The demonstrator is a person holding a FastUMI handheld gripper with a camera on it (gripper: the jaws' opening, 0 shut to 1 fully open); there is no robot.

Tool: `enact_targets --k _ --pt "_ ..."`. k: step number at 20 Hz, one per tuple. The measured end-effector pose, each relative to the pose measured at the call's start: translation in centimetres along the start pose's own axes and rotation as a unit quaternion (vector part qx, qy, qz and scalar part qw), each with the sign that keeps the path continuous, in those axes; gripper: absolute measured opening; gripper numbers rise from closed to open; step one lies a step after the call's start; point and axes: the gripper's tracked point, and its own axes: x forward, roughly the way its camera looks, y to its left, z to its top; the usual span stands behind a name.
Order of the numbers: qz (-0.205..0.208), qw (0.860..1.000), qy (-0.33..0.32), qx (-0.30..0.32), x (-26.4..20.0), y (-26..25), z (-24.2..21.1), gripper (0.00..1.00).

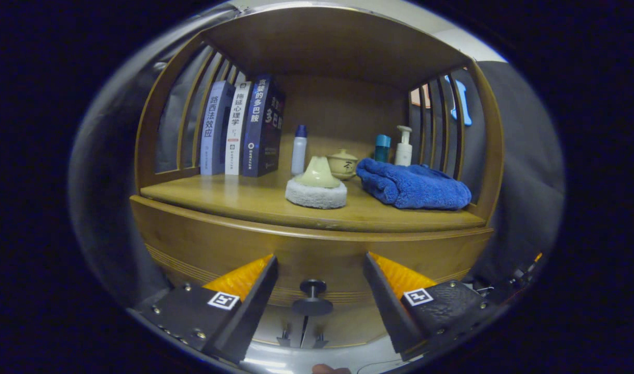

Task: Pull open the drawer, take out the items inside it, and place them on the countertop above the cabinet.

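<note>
A wooden cabinet stands ahead of me, and its drawer front (202, 244) is closed flush under the countertop (244, 200). A dark round knob (312, 287) sticks out of the drawer front. My gripper (319, 270) is open, with one finger on each side of the knob and neither touching it. The knob sits in the gap, slightly nearer than the fingertips. What lies inside the drawer is hidden.
On the countertop, under a wooden shelf roof, are three upright books (241, 130) at the left, a round white scrubber with a pale handle (317, 187), a small lidded pot (342, 163), a folded blue towel (413, 184), and bottles (299, 148) at the back.
</note>
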Motion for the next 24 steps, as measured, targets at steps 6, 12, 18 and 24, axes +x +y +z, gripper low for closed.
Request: enact_targets --k 6,12,18,24 --pt "0.0 1.0 0.002 0.0 0.54 0.06 0.03 0.99" --pt "-0.001 1.0 -0.007 -0.002 0.56 0.06 0.15 0.99" --pt "-0.001 1.0 -0.009 -0.002 0.52 0.09 0.15 0.99" --pt "0.0 1.0 -0.012 -0.002 0.55 0.09 0.16 0.99"
